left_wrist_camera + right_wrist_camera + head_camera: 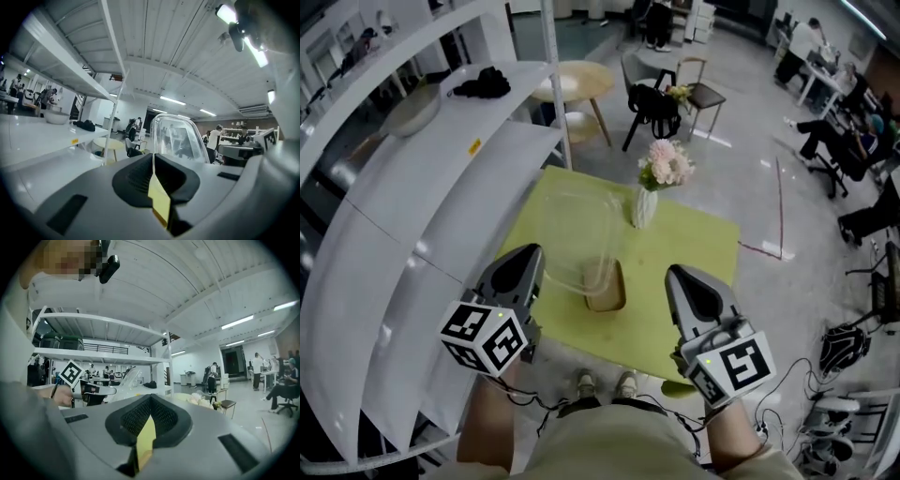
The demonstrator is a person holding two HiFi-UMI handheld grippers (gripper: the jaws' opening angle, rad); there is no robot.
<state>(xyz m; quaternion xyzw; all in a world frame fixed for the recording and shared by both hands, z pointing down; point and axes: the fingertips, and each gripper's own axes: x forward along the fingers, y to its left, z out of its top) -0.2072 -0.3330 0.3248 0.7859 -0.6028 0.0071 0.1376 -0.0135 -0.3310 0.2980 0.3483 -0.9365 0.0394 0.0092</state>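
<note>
Left tool (153, 158): jaws pressed together on the lower edge of the clear plastic container (176, 136), which rises straight from the seam between them. I hold the container tilted above the green counter (694, 253), near its left side and beside the white shelf (441, 178).

Right tool (150, 400): jaws closed, nothing between them. It hangs over the near right part of the counter, well apart from the container.

A brown tray (607, 292) lies under the container's near corner. A vase (644, 208) of pink flowers (667, 161) stands at the far edge.
</note>
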